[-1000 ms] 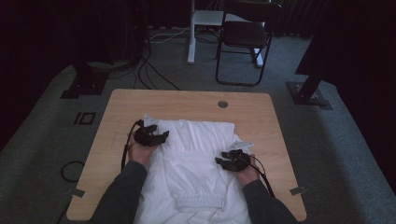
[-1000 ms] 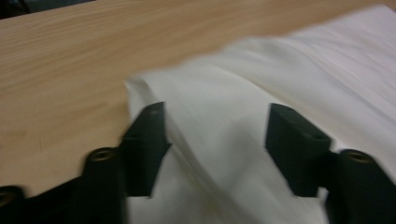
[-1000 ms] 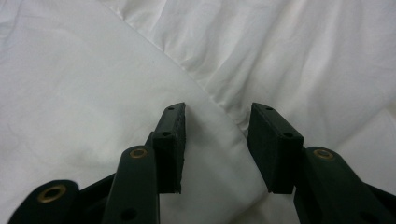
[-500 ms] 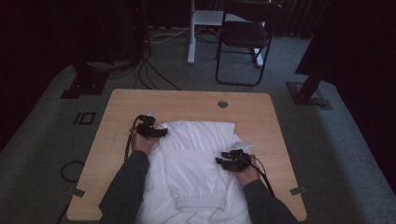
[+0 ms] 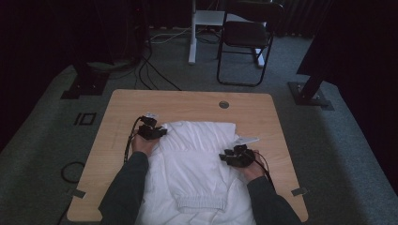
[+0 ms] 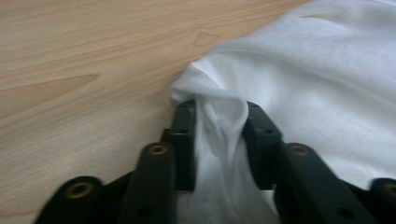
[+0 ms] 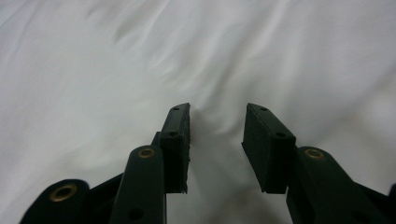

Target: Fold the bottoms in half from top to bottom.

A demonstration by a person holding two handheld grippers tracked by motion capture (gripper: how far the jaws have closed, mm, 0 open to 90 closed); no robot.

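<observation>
One white cotton garment (image 5: 197, 164) with a ribbed waistband lies spread across the middle of my light wooden rectangular worktop (image 5: 117, 108), its band toward my side and its far edge short of the one round grey cable port (image 5: 224, 104). I count two black two-jaw grippers, one in each hand. My left gripper (image 5: 157, 132) sits at the garment's far left corner; its jaws have just been closing, and in the left gripper view a bunched fold of the white cloth (image 6: 219, 135) is pinched between the pads, right at the edge where fabric meets bare wood. My right gripper (image 5: 231, 158) rests on the garment's right side, near its edge; in the right gripper view (image 7: 217, 140) its jaws stand partly apart over smooth cloth, with nothing pinched between them. Beyond the worktop stands one black folding chair (image 5: 244, 37) on the grey carpet. I can read no label, brand or writing on anything.
</observation>
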